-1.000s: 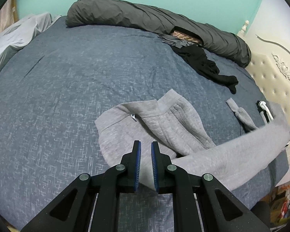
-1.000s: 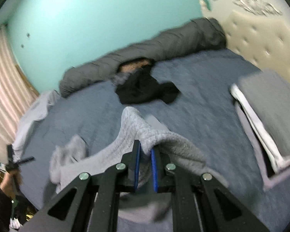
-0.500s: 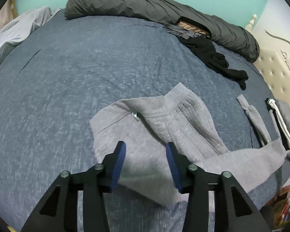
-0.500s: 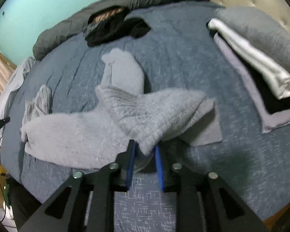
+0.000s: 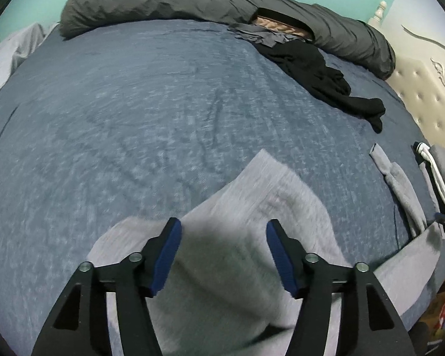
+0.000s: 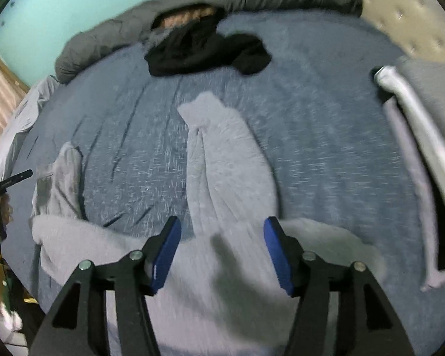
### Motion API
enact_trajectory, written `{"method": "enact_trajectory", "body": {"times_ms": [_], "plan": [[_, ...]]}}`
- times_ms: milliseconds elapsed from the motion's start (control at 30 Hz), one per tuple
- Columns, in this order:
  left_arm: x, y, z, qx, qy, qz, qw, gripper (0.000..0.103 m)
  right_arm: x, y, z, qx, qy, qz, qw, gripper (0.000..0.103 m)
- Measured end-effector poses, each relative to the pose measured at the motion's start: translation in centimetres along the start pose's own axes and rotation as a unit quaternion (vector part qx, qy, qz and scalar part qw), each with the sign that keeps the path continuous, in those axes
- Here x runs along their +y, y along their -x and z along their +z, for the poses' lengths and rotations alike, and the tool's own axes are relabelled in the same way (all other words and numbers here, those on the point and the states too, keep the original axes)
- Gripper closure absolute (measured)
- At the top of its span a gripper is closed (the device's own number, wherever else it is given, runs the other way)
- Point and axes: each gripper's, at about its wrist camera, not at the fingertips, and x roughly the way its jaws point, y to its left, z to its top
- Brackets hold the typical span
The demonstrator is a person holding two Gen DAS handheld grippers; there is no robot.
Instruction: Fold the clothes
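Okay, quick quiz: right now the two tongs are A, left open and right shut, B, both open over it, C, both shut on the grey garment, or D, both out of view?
B: left tongs and right tongs both stand wide open above the grey garment, gripping nothing.

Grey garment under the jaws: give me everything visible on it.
The light grey garment looks like soft fleecy knit. It lies on the blue bedspread, partly folded: one long part runs away from the right gripper, another spreads sideways. Both the right gripper and the left gripper have their jaws open above it, gripping nothing. Motion blur hides finer detail.
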Motion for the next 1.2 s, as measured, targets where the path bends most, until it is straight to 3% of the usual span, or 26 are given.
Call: {"method": "enact_trajectory", "body": {"times_ms": [233,467,600,633,700,733,767,833,867,900,967,1033,1200], "plan": [[-1.4,-3.1,2.4,0.019,-0.013,-0.012,0.9997,0.029,0.1,-6.2,3.1,0.039,-0.012,-0.022,0.999,0.042],[-2.4,-5.6,3.1,0.036,-0.022,-0.029,0.9987,0.029,-0.4,-10.0,4.6,0.075,-0.009,-0.046,0.996,0.039],[-3.0,-7.1,3.5,0.046,-0.027,-0.039,0.9978,0.029,-0.8,-11.0,4.6,0.074,-0.012,-0.042,0.996,0.039],[-3.1,-7.4,3.6,0.048,-0.028,-0.041,0.9976,0.034,-0.9,-11.1,4.6,0.072,-0.014,-0.04,0.996,0.039],[-3.4,-8.1,3.8,0.053,-0.03,-0.046,0.9971,0.052,-1.0,-11.2,4.4,0.067,-0.012,-0.033,0.997,0.039],[-3.6,-8.5,3.9,0.056,-0.031,-0.049,0.9968,0.064,-1.0,-11.2,4.3,0.063,-0.011,-0.03,0.997,0.039],[-3.7,-8.8,4.0,0.057,-0.033,-0.051,0.9965,0.084,-1.0,-11.1,4.2,0.06,-0.009,-0.027,0.998,0.039],[-4.3,-8.2,4.0,0.05,-0.045,-0.051,0.9964,0.094,-1.0,-11.0,3.9,0.049,-0.005,-0.018,0.999,0.046],[-4.5,-8.0,3.9,0.047,-0.051,-0.051,0.9963,0.102,-0.8,-11.0,3.8,0.048,-0.001,-0.015,0.999,0.059],[-4.8,-7.7,3.9,0.043,-0.057,-0.051,0.9961,0.103,-0.7,-10.9,3.7,0.046,0.003,-0.012,0.999,0.072],[-5.1,-6.9,4.0,0.032,-0.064,-0.052,0.9961,0.103,-0.2,-10.7,3.6,0.04,0.016,-0.008,0.999,0.088],[-5.1,-6.1,4.3,0.025,-0.065,-0.053,0.9962,0.103,0.2,-10.2,3.5,0.032,0.023,-0.005,0.999,0.094],[-4.0,-5.7,5.0,0.022,-0.041,-0.032,0.9984,0.099,0.8,-8.8,3.4,0.012,0.024,-0.005,1.0,0.095]]}}
